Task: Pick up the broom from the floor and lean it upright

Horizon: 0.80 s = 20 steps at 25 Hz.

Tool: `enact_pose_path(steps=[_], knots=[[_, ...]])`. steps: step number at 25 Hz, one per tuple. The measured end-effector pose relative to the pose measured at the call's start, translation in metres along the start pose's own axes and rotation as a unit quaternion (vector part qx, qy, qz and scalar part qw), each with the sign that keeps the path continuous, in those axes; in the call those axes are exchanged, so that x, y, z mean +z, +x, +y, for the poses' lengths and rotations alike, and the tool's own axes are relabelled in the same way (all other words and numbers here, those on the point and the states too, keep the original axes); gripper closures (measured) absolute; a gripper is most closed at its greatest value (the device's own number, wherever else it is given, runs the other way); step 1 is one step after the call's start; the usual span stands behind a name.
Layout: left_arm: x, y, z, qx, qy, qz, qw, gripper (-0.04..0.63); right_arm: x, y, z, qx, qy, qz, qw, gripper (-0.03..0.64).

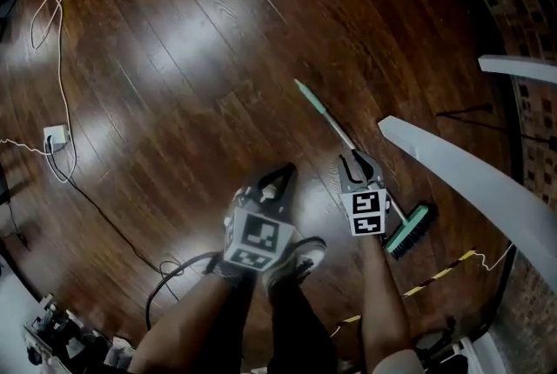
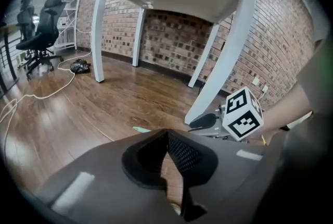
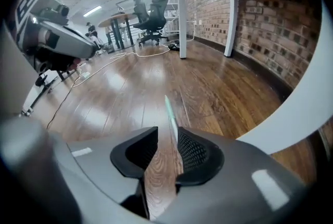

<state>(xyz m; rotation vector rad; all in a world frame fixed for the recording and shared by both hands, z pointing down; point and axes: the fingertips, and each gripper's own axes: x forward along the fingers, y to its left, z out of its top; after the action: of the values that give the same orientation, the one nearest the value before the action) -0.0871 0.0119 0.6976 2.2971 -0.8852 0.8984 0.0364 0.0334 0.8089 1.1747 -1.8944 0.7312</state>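
The broom lies flat on the wooden floor, its silver handle ending in a teal tip and its teal brush head near the table leg. My right gripper hovers low over the handle with its jaws open. In the right gripper view the handle runs away between the pads, close to the right one, with floor showing in the gap. My left gripper hangs to the left of the handle, its fingertips together on nothing. In the left gripper view the teal tip peeks past the jaws.
A white table leg slants beside the brush head, with a brick wall behind. White cables and a floor outlet lie to the left, and a black cable near the person's shoe. Yellow-black tape marks the floor. Office chairs stand far off.
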Motion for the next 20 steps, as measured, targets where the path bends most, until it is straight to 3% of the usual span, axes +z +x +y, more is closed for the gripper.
enact_pose_path(steps=[5,12,20], knots=[[-0.038,0.019,-0.004,-0.001,-0.006,0.015,0.9999,0.594,-0.034,0.050,-0.015,-0.005,-0.004,0.030,1.000,0.464],[-0.073,0.016,-0.013,-0.010,-0.016,0.045,0.9988,0.594,-0.054,0.097,-0.014,0.031,-0.010,0.087,0.996,0.449],[-0.066,0.019,-0.014,-0.022,-0.025,0.037,0.9987,0.594,-0.068,0.120,-0.023,0.031,-0.048,0.190,0.980,0.459]])
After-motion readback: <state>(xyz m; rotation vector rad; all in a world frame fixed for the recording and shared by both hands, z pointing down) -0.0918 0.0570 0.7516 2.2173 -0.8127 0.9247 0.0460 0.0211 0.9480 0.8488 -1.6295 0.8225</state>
